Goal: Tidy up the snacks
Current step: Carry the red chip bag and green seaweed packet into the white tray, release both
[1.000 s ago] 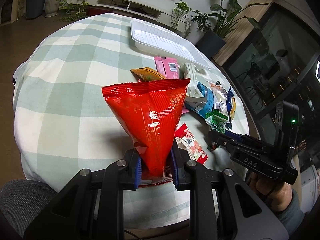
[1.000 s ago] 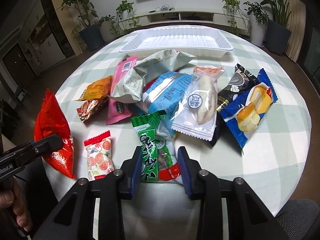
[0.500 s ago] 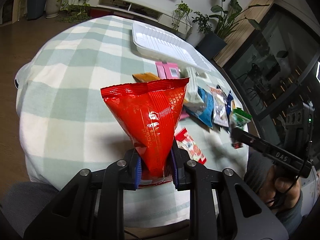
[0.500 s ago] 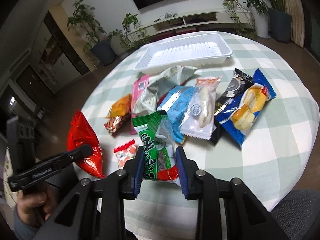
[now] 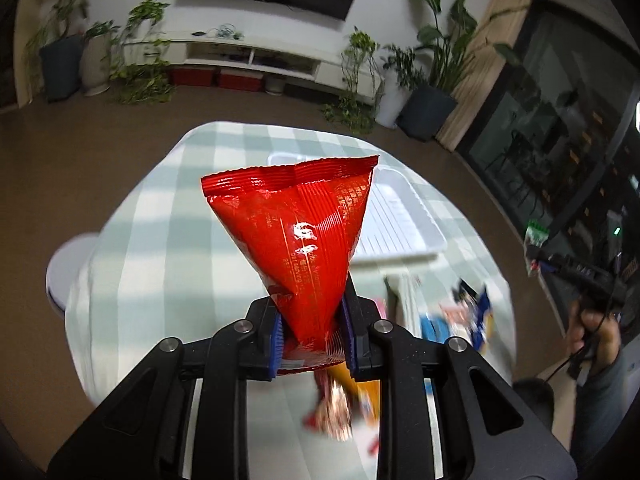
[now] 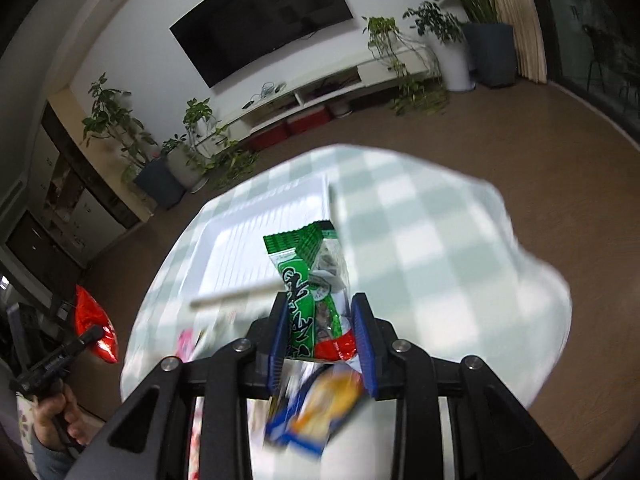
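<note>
1. Both packets have come way up off the table (image 5: pixel 132 240) compared with a second ago. The left gripper (image 5: pixel 312 336) is clamped on the bottom seam of the red bag (image 5: pixel 300 236), which sticks up in front of the camera. The right gripper (image 6: pixel 322 332) is pinched tight on the green snack pack (image 6: pixel 312 288), which was still down among the pile a second back.

2. What that means: I'd say both pickups are done and it's now the carry toward the white tray (image 5: pixel 396 220). Both views are tilted higher, with lots of motion blur.

3. The tray, as far as I can tell, has nothing in it yet. In the right view its ribbed floor (image 6: pixel 240 256) looks bare, though the green pack covers part of it.

4. The rest of the snacks are on the checked cloth below the grippers: a blue-and-yellow packet (image 6: pixel 316 412) and others too blurred to name.

5. So it's early days. I count two in hand, none in the tray.
</note>
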{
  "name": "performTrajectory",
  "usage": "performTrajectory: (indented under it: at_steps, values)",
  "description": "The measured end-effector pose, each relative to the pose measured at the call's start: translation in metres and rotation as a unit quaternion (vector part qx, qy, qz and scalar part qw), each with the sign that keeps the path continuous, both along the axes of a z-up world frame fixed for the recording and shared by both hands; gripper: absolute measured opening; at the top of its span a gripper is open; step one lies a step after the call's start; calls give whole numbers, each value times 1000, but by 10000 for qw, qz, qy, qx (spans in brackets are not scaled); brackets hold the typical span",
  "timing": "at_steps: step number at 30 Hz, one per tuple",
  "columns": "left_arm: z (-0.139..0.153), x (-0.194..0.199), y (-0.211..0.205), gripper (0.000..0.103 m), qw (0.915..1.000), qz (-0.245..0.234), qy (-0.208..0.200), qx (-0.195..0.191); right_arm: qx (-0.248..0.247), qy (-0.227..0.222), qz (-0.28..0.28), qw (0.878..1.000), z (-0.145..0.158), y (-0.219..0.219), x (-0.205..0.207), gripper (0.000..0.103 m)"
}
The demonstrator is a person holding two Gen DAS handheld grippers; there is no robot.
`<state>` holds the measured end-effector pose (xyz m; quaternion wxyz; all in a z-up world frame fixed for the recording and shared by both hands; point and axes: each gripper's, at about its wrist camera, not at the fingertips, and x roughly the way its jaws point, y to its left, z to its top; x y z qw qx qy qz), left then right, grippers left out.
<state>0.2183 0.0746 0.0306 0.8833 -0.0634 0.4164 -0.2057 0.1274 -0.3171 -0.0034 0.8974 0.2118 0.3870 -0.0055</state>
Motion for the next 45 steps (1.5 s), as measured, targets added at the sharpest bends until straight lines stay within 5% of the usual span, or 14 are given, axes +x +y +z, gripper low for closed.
performTrajectory:
  at_steps: [5, 10, 14, 19, 29, 45]
  values:
    - [-10, 88, -38, 21, 9987, -187, 387, 258, -198, 259, 697, 9970, 1, 18, 82, 33]
    - [-36, 146, -74, 21, 9947, -311, 730, 652, -292, 805, 1074, 9905, -37, 45, 159, 33]
    - [-62, 171, -90, 21, 9909, -272, 991, 872, -450, 1091, 1158, 9862, -64, 59, 183, 33]
    - [-96, 175, -101, 21, 9862, -358, 1173, 1109, -559, 1312, 1098, 9837, -86, 60, 194, 33]
    - [-113, 160, -115, 23, 9777, -422, 1207, 1665, -555, 1597, 1063, 9799, -110, 59, 183, 34]
    - [-114, 152, -116, 29, 9764, -423, 1158, 1774, -519, 1522, 961, 9823, -113, 70, 174, 40]
